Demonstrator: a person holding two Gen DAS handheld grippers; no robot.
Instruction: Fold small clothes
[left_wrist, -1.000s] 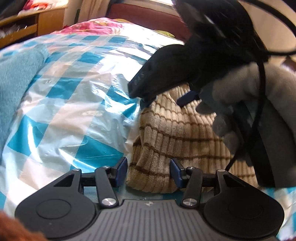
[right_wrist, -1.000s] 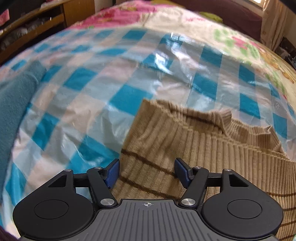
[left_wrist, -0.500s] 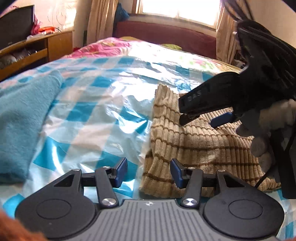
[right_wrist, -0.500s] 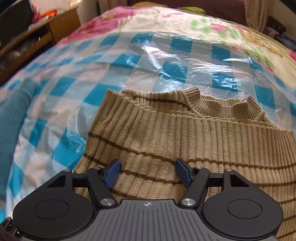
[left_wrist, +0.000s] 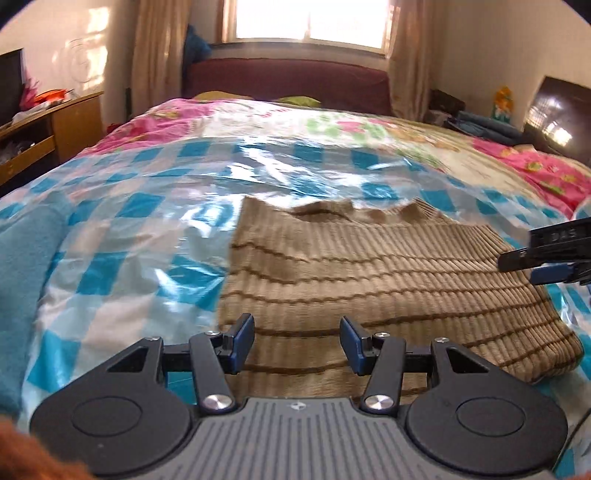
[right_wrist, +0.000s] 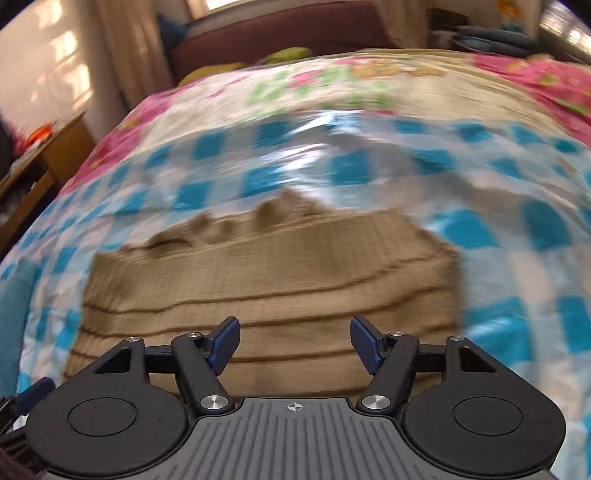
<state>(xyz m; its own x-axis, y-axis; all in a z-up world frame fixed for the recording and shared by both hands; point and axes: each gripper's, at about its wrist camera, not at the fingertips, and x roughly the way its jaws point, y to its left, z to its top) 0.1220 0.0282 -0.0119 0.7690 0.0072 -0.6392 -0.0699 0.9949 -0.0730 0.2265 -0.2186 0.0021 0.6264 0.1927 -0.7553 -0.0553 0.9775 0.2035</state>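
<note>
A folded tan striped sweater (left_wrist: 373, 284) lies flat on the checked plastic sheet (left_wrist: 140, 236) covering the bed. Above its near edge, the left claw (left_wrist: 297, 341) and right claw (right_wrist: 294, 341) both gape, holding nothing.

Both your wrist cameras look forward and down along their fingers, close over the bed; both share the tan ribbed sweater (left_wrist: 388, 273) and checkered sheet (right_wrist: 517, 258).
</note>
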